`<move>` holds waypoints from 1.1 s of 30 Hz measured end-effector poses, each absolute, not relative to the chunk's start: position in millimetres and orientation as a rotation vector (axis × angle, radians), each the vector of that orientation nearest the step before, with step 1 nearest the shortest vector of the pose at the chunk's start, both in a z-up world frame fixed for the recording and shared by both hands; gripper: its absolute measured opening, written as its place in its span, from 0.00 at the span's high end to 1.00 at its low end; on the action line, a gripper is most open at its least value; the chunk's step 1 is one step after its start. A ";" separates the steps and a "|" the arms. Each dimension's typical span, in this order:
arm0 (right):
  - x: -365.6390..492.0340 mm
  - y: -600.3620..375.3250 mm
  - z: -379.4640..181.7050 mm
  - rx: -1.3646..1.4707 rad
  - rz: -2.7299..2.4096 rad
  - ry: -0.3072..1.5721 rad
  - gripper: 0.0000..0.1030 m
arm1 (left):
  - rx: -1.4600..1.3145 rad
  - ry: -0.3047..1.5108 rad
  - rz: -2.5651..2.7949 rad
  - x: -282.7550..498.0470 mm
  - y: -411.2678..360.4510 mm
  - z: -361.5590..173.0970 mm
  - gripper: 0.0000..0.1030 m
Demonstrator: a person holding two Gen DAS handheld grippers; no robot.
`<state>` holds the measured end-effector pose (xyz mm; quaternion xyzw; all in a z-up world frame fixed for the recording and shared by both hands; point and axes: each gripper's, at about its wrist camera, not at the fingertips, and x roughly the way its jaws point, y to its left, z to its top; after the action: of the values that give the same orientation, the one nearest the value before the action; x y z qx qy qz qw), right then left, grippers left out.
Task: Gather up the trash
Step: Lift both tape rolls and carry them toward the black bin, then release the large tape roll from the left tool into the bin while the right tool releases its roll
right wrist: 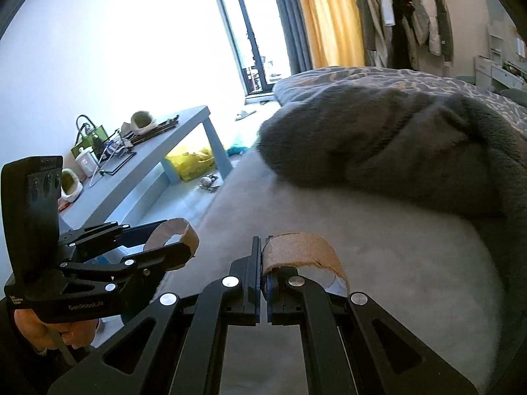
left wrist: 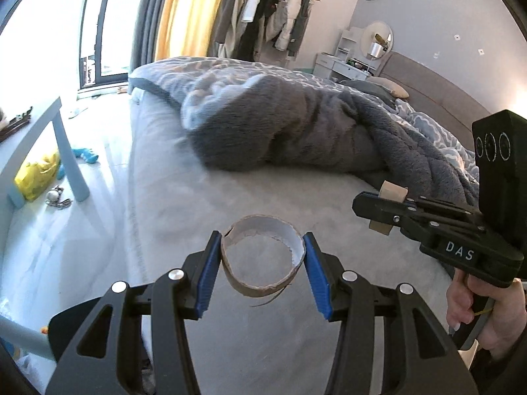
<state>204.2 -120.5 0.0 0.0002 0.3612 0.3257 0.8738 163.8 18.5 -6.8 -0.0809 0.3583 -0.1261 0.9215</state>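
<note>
My left gripper [left wrist: 262, 247] is shut on a torn cardboard ring [left wrist: 260, 256], held by its sides between the blue pads above the bed [left wrist: 171, 204]. It also shows at the left of the right wrist view, the left gripper [right wrist: 164, 240] with the ring [right wrist: 173, 235] in its jaws. My right gripper [right wrist: 262, 263] is shut on the wall of a second cardboard ring [right wrist: 306, 253], which curls off to the right of the fingers. In the left wrist view the right gripper [left wrist: 378, 207] holds that ring [left wrist: 390, 194] at the right, over the bed.
A grey fluffy blanket [left wrist: 296, 125] is heaped on the bed beyond both grippers. A blue side table [right wrist: 158, 151] with clutter stands to the left, with a yellow bag [right wrist: 192, 161] beneath it. Clothes [left wrist: 263, 6] hang at the back by yellow curtains.
</note>
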 end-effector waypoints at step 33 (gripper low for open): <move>163.9 98.0 -53.9 -0.084 0.902 0.941 0.98 | -0.205 1.072 0.062 110.4 201.6 -105.7 0.47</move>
<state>163.9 98.0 -53.9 -0.0393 0.4376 0.4196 0.7943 110.4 201.6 -105.7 -0.0975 0.5097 0.0294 0.8543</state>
